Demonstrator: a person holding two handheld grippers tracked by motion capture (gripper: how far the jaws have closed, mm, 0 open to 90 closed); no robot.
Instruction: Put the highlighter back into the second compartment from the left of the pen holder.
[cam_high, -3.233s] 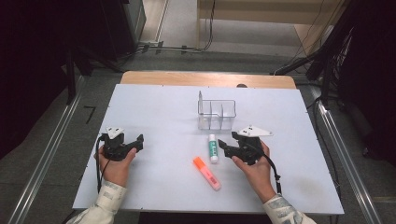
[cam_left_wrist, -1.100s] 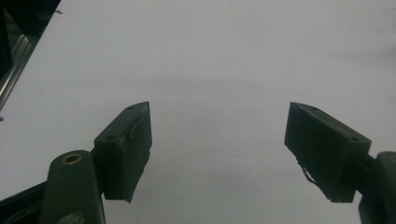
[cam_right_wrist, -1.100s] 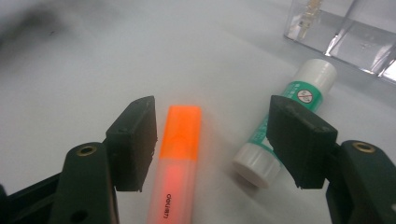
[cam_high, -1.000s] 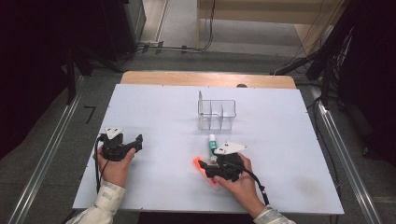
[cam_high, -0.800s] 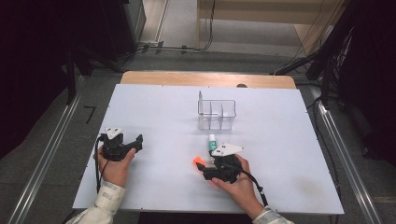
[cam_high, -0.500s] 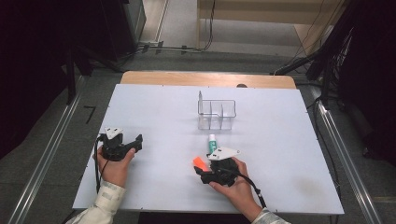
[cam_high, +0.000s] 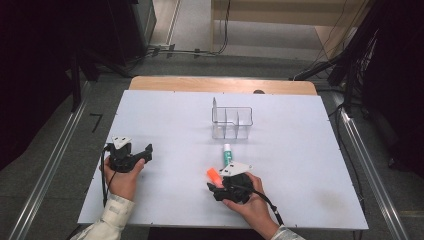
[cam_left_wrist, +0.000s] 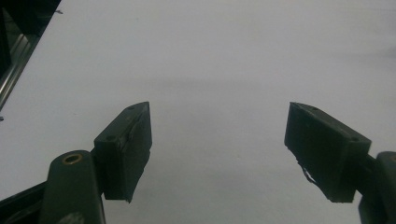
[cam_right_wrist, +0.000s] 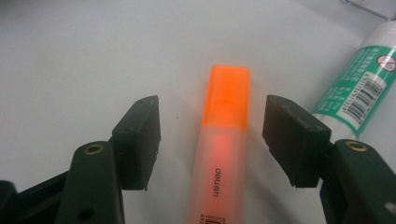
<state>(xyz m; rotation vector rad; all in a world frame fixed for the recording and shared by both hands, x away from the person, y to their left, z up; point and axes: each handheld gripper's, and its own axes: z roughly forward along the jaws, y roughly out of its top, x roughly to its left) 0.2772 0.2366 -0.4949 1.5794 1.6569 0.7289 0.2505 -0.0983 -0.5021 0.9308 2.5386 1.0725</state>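
Orange and translucent, the plastic highlighter pen lies flat on the white table, near my edge and a little right of centre, and it is what my right gripper is after. My jaws straddle it, one on each side of the barrel just behind the solid orange cap, and they have just been closing in on it. A gap shows on both sides, so the pads do not press yet: the pen is between them but not pinched. I come at it along its length, which puts the pads square against its flat flanks, the steadiest place to squeeze. From the high view the cap end pokes out past my right gripper, pointing away from me.

Just beside the pen, off to its right and not touching it as far as I can tell, lies a white glue stick with a green label, angled toward the clear plastic divided organiser that stands farther back on the table. My judgement is that the organiser's compartments are where such things belong.

My left gripper waits well apart at the left of the table, jaws spread wide over bare tabletop, holding nothing, out of the way.
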